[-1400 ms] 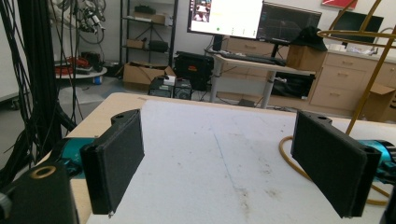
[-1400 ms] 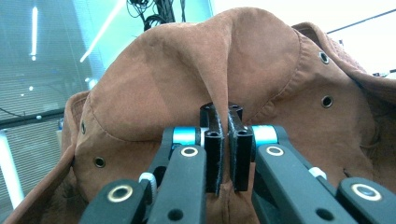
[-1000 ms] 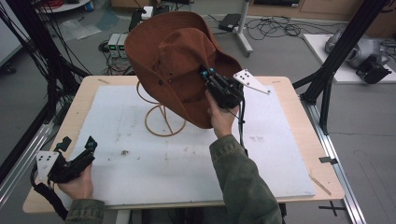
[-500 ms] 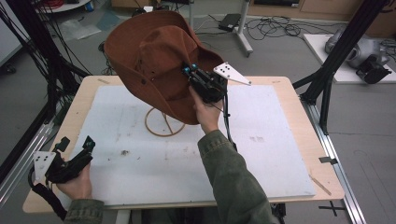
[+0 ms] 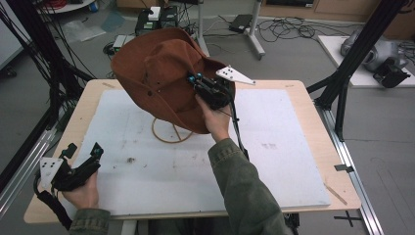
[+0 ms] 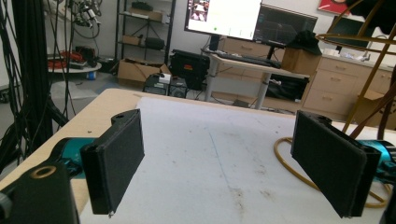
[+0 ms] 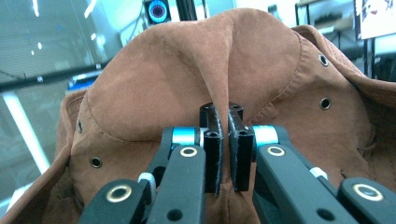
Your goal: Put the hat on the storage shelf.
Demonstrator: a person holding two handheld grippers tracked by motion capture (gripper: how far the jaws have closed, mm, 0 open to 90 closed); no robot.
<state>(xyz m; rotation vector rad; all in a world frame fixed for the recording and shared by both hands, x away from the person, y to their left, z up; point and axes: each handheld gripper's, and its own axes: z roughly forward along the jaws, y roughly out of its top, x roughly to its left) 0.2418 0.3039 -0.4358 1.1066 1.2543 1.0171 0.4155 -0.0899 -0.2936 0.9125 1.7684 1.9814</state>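
The right claw (image 5: 204, 87) pinches a fold of the brown hat (image 5: 161, 73), held aloft at upper centre over the wire stand (image 5: 169, 132). So thin a pinch could slip, dropping the hat. The left claw (image 5: 83, 152) gapes wide, lower left. The hat hides the stand's top.

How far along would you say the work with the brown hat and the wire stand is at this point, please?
Done: the right gripper has its jaws shut on a fold of the brown hat, held in the air above the gold wire stand. In hand: carrying the hat over the white mat. Left: whether it ends on or off the stand cannot be told. The left gripper rests open near the table's front corner.
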